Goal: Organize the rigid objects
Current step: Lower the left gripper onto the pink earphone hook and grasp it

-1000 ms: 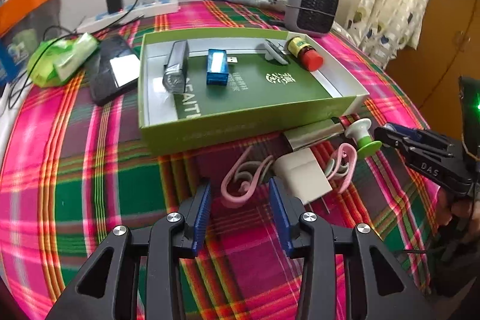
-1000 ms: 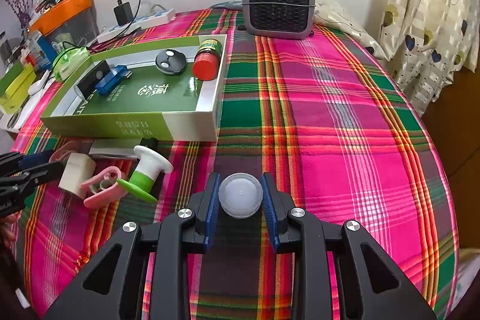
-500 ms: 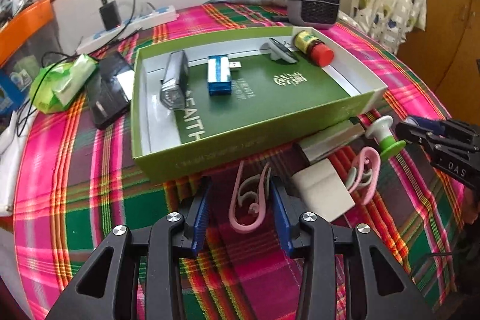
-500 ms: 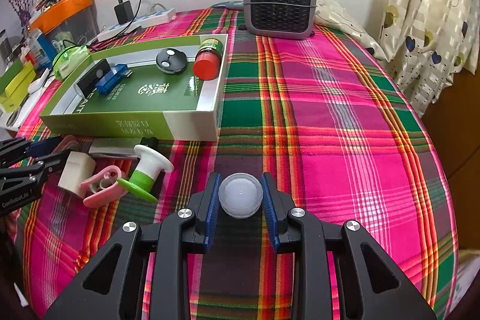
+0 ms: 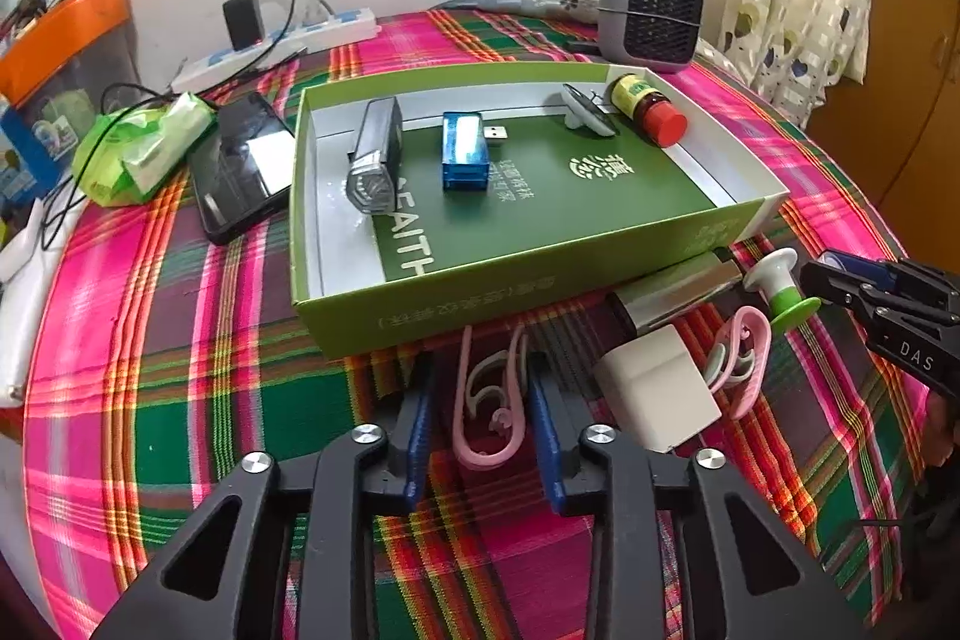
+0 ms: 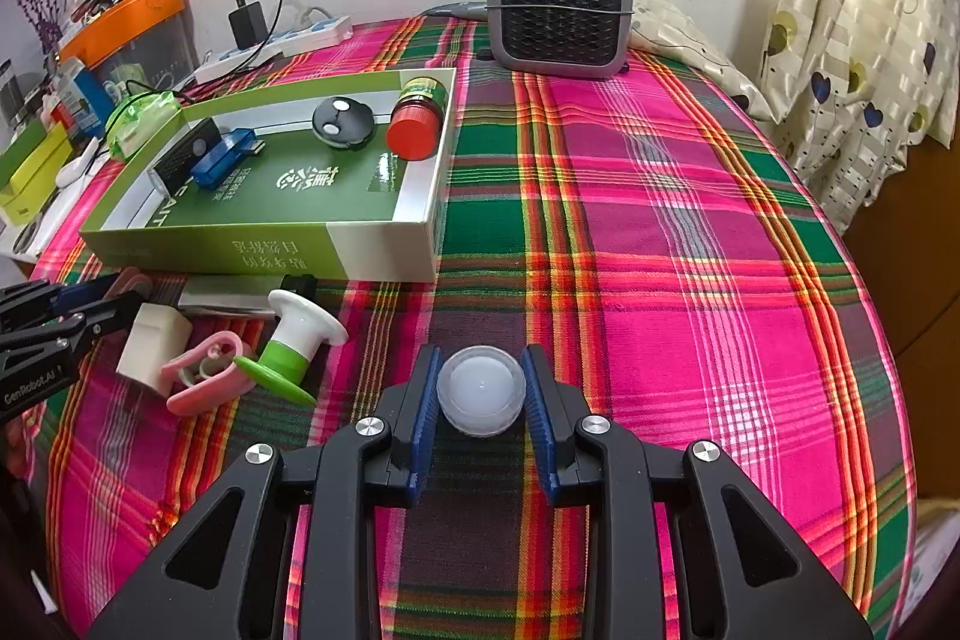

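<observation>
The left hand-held gripper point(image 5: 478, 403) straddles a pink plastic clip point(image 5: 487, 403) on the plaid worktop point(image 5: 198, 388), jaws narrow but seemingly not yet pinching; next it must close and lift toward the green cardboard box point(image 5: 456, 307) just ahead. Only the right wrist view shows the right hand-held gripper point(image 6: 480, 396) clamping a translucent white round cap point(image 6: 480, 390), with that box ahead to its left.

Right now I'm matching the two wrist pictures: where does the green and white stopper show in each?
Left wrist: stopper at right, just past the box's near right corner.
Right wrist: stopper lower left, in front of the box, beside the pink clip.
Shared landmark: the green box.
</observation>
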The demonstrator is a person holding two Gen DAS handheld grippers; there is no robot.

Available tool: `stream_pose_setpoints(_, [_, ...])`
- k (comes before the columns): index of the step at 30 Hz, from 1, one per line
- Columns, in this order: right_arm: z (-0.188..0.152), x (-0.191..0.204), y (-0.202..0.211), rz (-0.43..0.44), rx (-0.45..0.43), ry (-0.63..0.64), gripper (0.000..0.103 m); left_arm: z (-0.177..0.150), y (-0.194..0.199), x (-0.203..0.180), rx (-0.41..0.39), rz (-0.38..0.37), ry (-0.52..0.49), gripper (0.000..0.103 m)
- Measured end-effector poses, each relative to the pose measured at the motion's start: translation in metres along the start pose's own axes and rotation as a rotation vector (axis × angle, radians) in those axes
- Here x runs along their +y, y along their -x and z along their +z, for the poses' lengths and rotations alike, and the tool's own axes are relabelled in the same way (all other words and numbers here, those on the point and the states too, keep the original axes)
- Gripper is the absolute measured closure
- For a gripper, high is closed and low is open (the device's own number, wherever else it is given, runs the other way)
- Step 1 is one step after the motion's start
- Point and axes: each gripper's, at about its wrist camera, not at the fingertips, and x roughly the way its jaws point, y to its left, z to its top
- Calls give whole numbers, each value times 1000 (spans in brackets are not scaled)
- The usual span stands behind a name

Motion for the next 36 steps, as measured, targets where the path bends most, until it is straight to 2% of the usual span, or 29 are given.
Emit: stream_pose_setpoints(36, [-1, 3, 6, 4, -21, 3, 74, -5, 12, 3, -16, 6, 39, 81])
